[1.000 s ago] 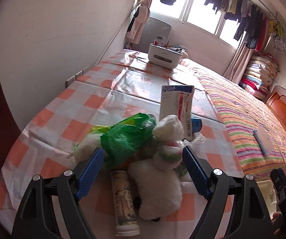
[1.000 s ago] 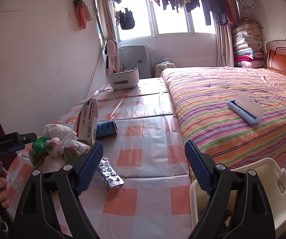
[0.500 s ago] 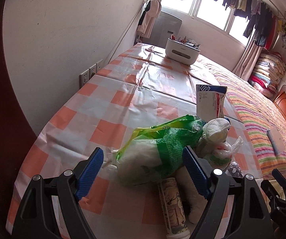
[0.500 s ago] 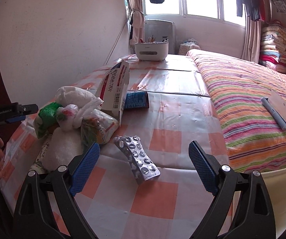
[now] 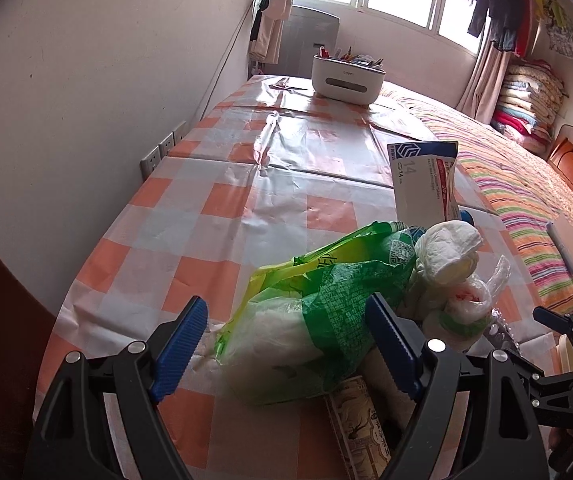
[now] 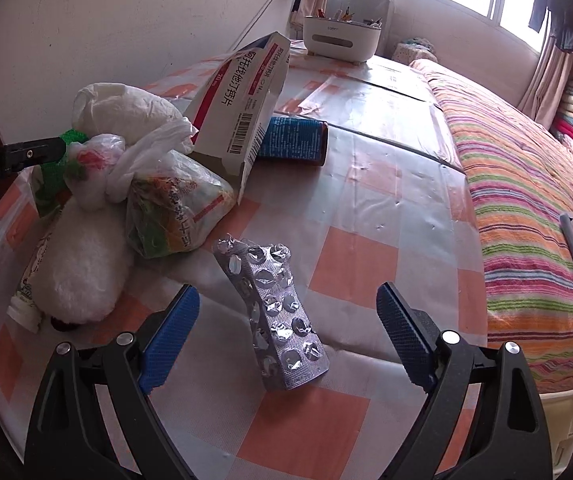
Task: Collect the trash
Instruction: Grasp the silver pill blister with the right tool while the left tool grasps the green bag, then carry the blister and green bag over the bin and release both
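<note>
The right gripper (image 6: pixel 286 320) stands wide, its jaws just opened further, an empty blister pack (image 6: pixel 272 316) lying untouched between them on the checked tablecloth (image 6: pixel 366 208). The left gripper (image 5: pixel 286 340) is wide around a green bag (image 5: pixel 318 312), pads not pressing.

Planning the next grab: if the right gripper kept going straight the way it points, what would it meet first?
Most likely the blister pack: it lies on the tablecloth between the right gripper's open jaws, though depth is unclear.
</note>
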